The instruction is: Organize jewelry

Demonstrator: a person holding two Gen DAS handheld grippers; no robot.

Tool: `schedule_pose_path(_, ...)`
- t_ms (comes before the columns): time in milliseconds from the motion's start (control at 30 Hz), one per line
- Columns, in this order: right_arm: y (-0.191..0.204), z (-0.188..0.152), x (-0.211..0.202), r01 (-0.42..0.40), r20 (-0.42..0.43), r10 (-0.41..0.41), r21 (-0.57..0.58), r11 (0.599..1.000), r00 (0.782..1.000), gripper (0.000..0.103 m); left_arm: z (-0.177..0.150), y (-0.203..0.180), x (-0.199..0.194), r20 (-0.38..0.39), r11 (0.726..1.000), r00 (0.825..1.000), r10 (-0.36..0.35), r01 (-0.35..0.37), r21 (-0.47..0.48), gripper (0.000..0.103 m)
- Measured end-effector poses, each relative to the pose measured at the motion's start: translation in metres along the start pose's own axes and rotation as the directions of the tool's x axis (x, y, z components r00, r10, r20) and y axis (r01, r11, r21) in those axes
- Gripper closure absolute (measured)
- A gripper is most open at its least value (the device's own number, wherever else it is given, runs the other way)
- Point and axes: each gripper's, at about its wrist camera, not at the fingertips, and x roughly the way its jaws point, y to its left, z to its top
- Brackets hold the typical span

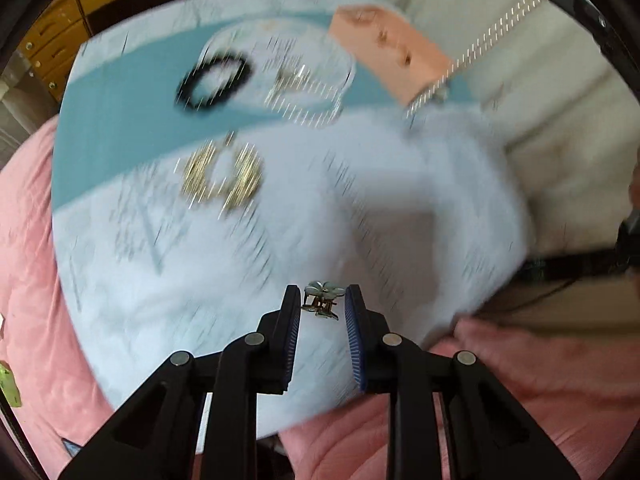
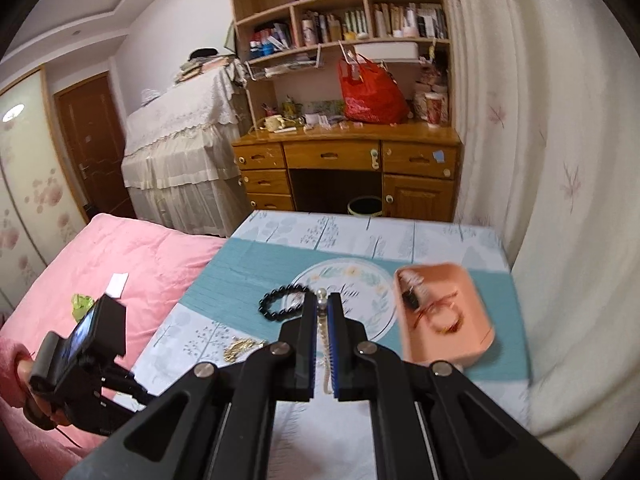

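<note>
Left gripper: the left gripper (image 1: 322, 303) pointed steeply down over the near part of the table (image 1: 168, 280), its jaws narrow and clamped on a small flower hair clip (image 1: 322, 300), which hung between the pads clear of the cloth.
Right gripper: the right gripper (image 2: 323, 308) had its jaws nearly together, pinching a pearl strand (image 2: 325, 344); one larger pearl stood at the fingertips and the rest ran down between the blue pads.
Pearl strand, from the left wrist: it stretched as a beaded line (image 1: 480, 44) from the upper right down to the pink tray's near end.
Pink tray: the pink tray (image 2: 476, 292) lay toward the table's right edge on the teal band, with a dark clip and reddish cord pieces inside.
Black bead bracelet: the black bead bracelet (image 2: 280, 300) lay flat on the teal band near the middle of the table, just left of the round printed emblem (image 2: 376, 280).
Gold chains: a heap of gold chains (image 1: 222, 176) lay on the pale cloth, toward the table's left edge, nearer than the bracelet.
Surroundings: a pink quilt (image 2: 120, 256) lay beside the table's left edge; the left wrist view was blurred.
</note>
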Motion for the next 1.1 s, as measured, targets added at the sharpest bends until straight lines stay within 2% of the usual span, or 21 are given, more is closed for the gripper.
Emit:
schedule_pose_path(67,-0.021,0.011,-0.003,-0.019,0.012,0.019,-0.011,1.000,1.000,0.098,0.028,-0.022,0.000,0.027,0.997,0.997,0.072,-0.072,-0.029,0.083)
schedule_pose_path(100,-0.030,0.016,-0.004,-0.029,0.017,0.029,-0.017,0.999,0.999,0.098,0.041,-0.025,-0.001,0.037,0.996,0.996,0.085,-0.084,-0.043,0.083)
schedule_pose_path(267,-0.080,0.037,-0.006,-0.060,0.052,0.062,-0.044,0.997,0.997,0.098,0.104,-0.052,-0.007,0.145,0.994,0.987,0.068,-0.054,-0.098,0.082)
schedule_pose_path(433,-0.114,0.049,0.005,-0.022,0.038,0.025,-0.078,0.997,0.999,0.098,0.164,-0.081,0.001,0.244,0.991,0.970,0.010,0.024,-0.133,0.082)
schedule_pose_path(533,-0.133,0.053,0.016,-0.050,0.012,0.050,-0.060,0.997,0.999,0.098,0.189,-0.090,0.010,0.272,0.989,0.962,-0.034,0.072,-0.131,0.082)
schedule_pose_path(767,-0.152,0.045,0.044,-0.061,-0.042,0.057,-0.093,0.994,0.998,0.098,0.216,-0.104,0.036,0.289,0.984,0.955,-0.063,0.109,-0.143,0.082)
schedule_pose_path(833,-0.155,0.043,0.050,-0.082,-0.063,0.076,-0.092,0.992,0.995,0.097,0.218,-0.105,0.041,0.288,0.983,0.957,-0.043,0.093,-0.160,0.064)
schedule_pose_path(867,-0.156,0.041,0.054,-0.087,-0.081,0.079,-0.100,0.991,0.994,0.095,0.218,-0.106,0.042,0.288,0.982,0.957,-0.030,0.081,-0.168,0.045)
schedule_pose_path(900,-0.156,0.039,0.055,-0.082,-0.084,0.074,-0.103,0.991,0.994,0.087,0.217,-0.105,0.042,0.291,0.982,0.957,-0.021,0.074,-0.173,0.037)
schedule_pose_path(933,-0.157,0.038,0.056,-0.079,-0.084,0.071,-0.103,0.992,0.994,0.080,0.216,-0.104,0.041,0.291,0.980,0.957,-0.012,0.068,-0.185,0.037)
schedule_pose_path(967,-0.158,0.037,0.055,-0.084,-0.083,0.076,-0.098,0.992,0.994,0.078,0.215,-0.101,0.041,0.284,0.978,0.959,-0.007,0.066,-0.197,0.037)
schedule_pose_path(1100,-0.159,0.036,0.052,-0.114,-0.084,0.108,-0.070,0.991,0.991,0.077,0.207,-0.091,0.040,0.253,0.971,0.967,0.024,0.038,-0.237,0.035)
